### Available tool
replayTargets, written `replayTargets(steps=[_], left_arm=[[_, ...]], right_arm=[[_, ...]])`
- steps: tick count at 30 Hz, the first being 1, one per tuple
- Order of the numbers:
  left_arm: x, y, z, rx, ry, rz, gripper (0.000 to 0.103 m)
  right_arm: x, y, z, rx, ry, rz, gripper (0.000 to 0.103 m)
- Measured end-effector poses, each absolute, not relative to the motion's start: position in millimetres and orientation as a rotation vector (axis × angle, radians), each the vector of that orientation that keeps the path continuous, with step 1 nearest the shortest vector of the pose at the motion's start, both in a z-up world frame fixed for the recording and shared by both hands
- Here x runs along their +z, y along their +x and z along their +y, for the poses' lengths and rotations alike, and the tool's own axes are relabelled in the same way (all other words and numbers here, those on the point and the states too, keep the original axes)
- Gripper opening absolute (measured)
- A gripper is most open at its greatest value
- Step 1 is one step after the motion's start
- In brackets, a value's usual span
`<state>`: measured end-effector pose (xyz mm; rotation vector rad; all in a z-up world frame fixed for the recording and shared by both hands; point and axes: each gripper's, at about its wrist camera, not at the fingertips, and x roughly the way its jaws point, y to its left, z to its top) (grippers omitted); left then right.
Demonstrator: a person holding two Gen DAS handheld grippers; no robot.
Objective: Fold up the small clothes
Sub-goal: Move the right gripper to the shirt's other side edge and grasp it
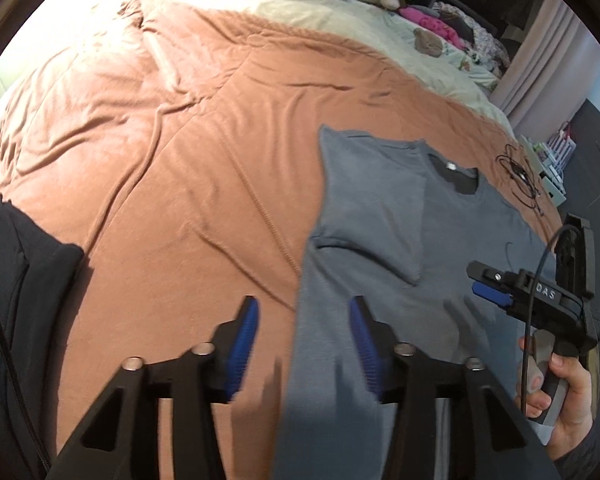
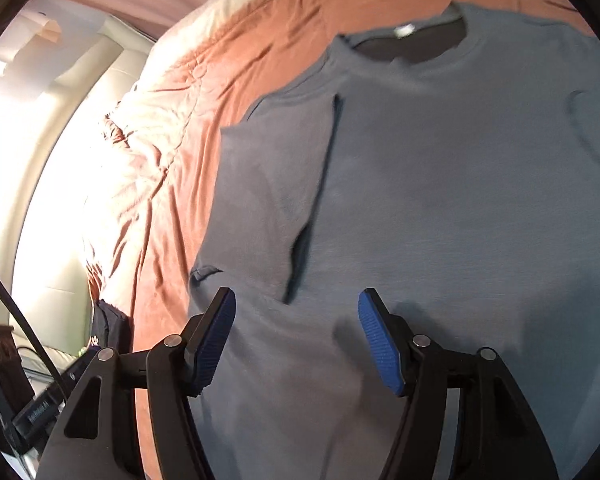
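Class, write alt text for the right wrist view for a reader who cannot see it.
A grey T-shirt lies flat on a rust-coloured bedspread, one sleeve folded in over its body. The open right gripper hovers over the shirt's lower part, its blue pads holding nothing.

The left gripper (image 1: 304,312) has black angular arms with triangular cut-outs, round silver pivot pins along the linkage, and ribbed blue pads (image 1: 242,354) lining the inner faces of its fingers. The right gripper (image 2: 296,304) is built the same way: black frame, silver pins, blue textured pads (image 2: 380,344). Seen from the left gripper's side, the right tool's black body bears pale letters reading "DAS", with a thin black cable (image 1: 536,320) looping behind it. The hand (image 1: 560,392) wraps a grey handle, with a dark sleeve at the wrist.
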<state>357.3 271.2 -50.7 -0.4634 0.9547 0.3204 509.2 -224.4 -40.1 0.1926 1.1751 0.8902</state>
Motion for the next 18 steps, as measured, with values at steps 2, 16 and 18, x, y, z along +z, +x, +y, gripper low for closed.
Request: replayTargets(steps=[2, 16, 18], left_arm=[[-46, 362, 261, 0.31, -0.451, 0.948, 0.06], [-37, 435, 148, 0.134, -0.359, 0.947, 0.08], [-39, 450, 126, 0.095, -0.349, 0.953, 0.08]], right_arm=[[-35, 512, -246, 0.881, 0.19, 1.156, 0.062], [-6, 521, -422, 0.659, 0.255, 1.02, 0.062], [-2, 524, -446, 0.626, 0.275, 1.012, 0.062]])
